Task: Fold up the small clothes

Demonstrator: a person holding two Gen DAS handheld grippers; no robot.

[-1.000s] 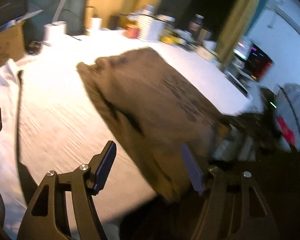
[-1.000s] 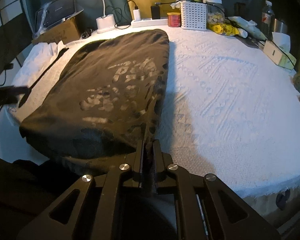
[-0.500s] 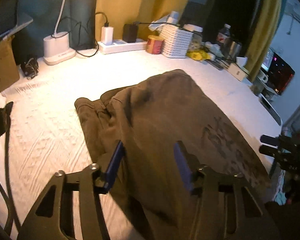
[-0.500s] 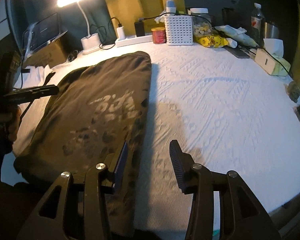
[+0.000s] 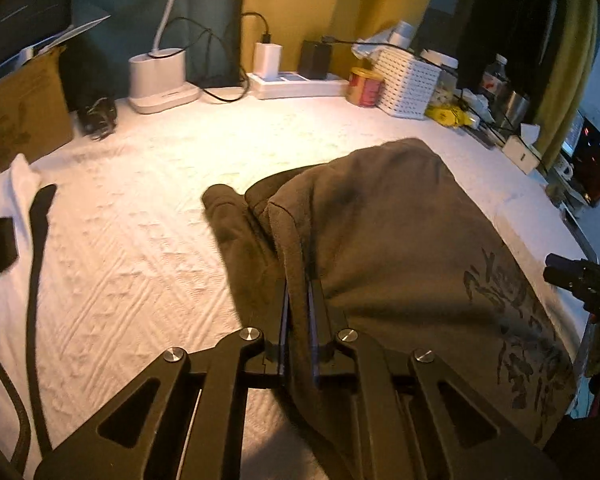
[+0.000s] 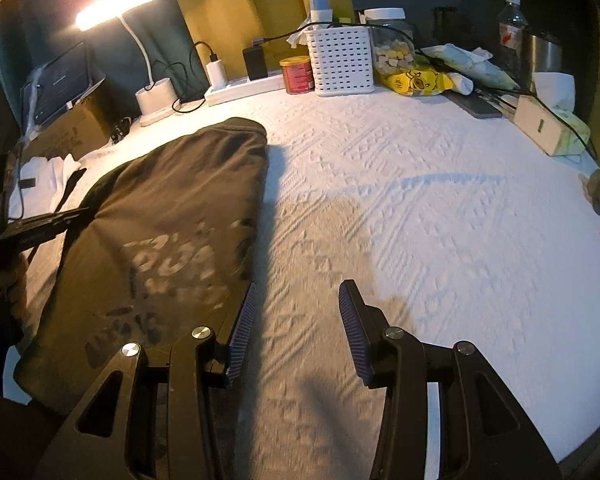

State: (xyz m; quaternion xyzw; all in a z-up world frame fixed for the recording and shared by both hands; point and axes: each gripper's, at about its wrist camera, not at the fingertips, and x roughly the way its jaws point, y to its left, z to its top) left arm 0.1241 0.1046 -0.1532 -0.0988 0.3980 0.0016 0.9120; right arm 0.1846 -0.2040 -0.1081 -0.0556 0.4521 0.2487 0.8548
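**Left gripper pinches shirt edge; right stands free over the cloth**

The left wrist view alone shows the grip: the left gripper (image 5: pixel 299 280) is clenched on a raised fold of the brown shirt (image 5: pixel 400 240), the fabric squeezed thin between the two fingers after they have just been closing. It also shows a rumpled, sleeve-like flap at the shirt's far left edge, which the right view hides.

The right wrist view alone shows the lit lamp (image 6: pixel 116 0) and the right gripper (image 6: pixel 296 320), its jaws spread with only the tablecloth (image 6: pixel 420 200) between them; the left finger's ribbed blue pad stands just beside the shirt's right edge, and I cannot tell if it touches. There the left gripper shows only as a dark bar at the shirt's left side.

The shirt lies folded on the left part of the table, its faded print blurred and unreadable in both views. Its near end is cut off by the gripper frames.

The shirt looks soft and matte. The tablecloth is white with a woven raised pattern. A white perforated basket (image 6: pixel 340 60) and a red tin (image 6: pixel 297 75) stand at the back.
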